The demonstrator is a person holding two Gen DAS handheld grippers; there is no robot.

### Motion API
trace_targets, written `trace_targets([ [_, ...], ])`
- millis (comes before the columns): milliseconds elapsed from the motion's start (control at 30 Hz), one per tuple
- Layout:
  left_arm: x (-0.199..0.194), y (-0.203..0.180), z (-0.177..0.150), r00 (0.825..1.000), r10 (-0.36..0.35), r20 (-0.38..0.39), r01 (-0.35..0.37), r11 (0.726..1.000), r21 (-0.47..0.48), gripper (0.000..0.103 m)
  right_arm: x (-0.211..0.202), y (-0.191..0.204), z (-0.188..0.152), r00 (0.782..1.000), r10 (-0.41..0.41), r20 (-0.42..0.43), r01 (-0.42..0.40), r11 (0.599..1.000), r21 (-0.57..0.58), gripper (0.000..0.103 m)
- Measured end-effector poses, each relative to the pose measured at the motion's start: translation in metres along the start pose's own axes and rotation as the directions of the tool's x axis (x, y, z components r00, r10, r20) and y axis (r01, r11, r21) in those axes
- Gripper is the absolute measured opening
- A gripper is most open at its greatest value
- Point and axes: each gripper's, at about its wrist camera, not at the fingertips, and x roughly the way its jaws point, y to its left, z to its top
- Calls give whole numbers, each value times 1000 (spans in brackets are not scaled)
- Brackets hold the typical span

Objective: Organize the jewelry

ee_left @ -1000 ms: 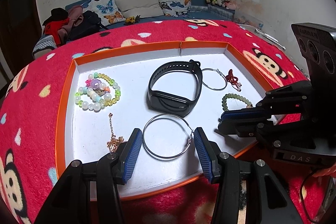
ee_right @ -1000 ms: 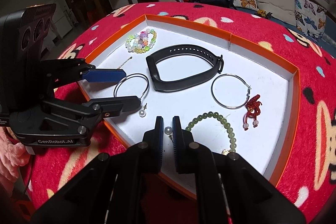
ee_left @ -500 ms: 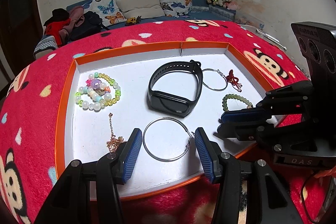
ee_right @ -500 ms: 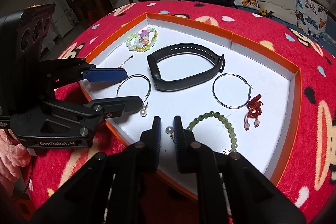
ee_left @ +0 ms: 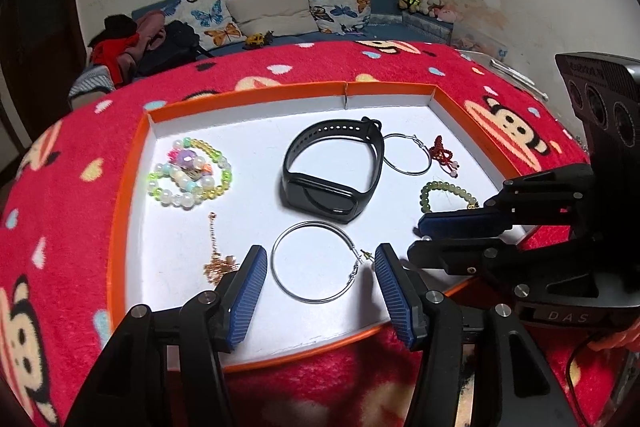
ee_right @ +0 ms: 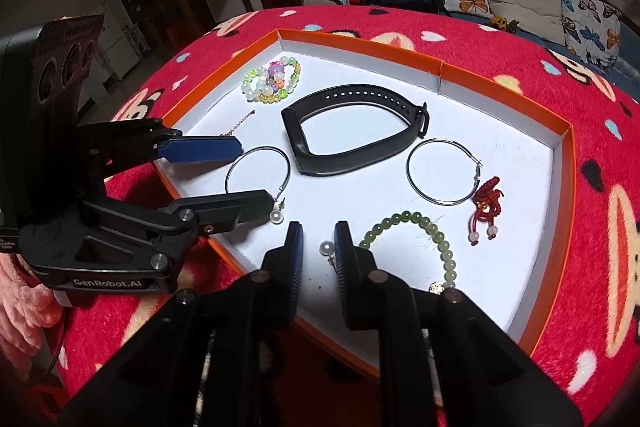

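While both jaws gape, holding nothing, an orange-rimmed tray (ee_left: 132, 183) rests on red blanket (ee_left: 60, 187).

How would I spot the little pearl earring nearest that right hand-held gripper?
Find the orange-rimmed white tray on the red blanket. At its near edge, between the right hand-held gripper fingers, lies a pearl stud. Its twin lies by the silver hoop.

We saw shallow cardboard tray (ee_left: 132, 187), orange rim, white floor. Fleece blanket (ee_left: 60, 195) was red with monkey faces, hearts. Rubber wristband (ee_left: 332, 175) was black; round-bead bracelet (ee_right: 424, 239) pale green; knotted cord charm (ee_right: 486, 203) red; gripper pads (ee_left: 248, 291) blue; sofa cushions (ee_left: 212, 19) butterfly-printed.
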Motion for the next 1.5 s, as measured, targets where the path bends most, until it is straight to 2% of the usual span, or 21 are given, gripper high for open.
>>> trace_targets([
  [100, -11, -4, -2, 999, 28, 16, -28, 999, 15, 63, -3, 4, -2, 999, -42, 16, 42, 999, -10, 25],
  [200, -21, -5, -4, 998, 45, 35, -45, 999, 10, 65, -8, 4, -2, 999, -39, 31, 38, 999, 11, 30],
  [333, -34, -2, -8, 997, 62, 54, -60, 998, -27, 65, -17, 5, -5, 996, -64, 62, 63, 998, 20, 42],
  [700, -70, -3, -25, 982, 148, 121, -135, 985, -110, 71, -37, 16, -14, 985, -102, 138, 94, 993, 67, 48],
  [733, -73, -3, -26, 980, 152, 125, -138, 984, -115, 73, -38, 17, -15, 984, -109, 144, 100, 993, 70, 50],
  [800, -80, -5, -31, 976, 168, 141, -151, 981, -126, 83, -41, 19, -17, 979, -127, 161, 116, 991, 73, 52],
  [833, -82, -5, -32, 973, 174, 150, -156, 979, -129, 84, -43, 21, -18, 977, -135, 168, 124, 989, 76, 54],
  [967, -88, -11, -40, 964, 208, 166, -185, 973, -140, 84, -48, 23, -25, 967, -162, 196, 145, 984, 101, 57],
  [1333, -83, -25, -65, 954, 252, 160, -228, 962, -152, 85, -58, 19, -51, 945, -218, 243, 178, 968, 178, 58],
  [1500, -82, -34, -71, 944, 282, 172, -259, 955, -142, 87, -61, 21, -58, 935, -238, 262, 196, 964, 177, 58],
])
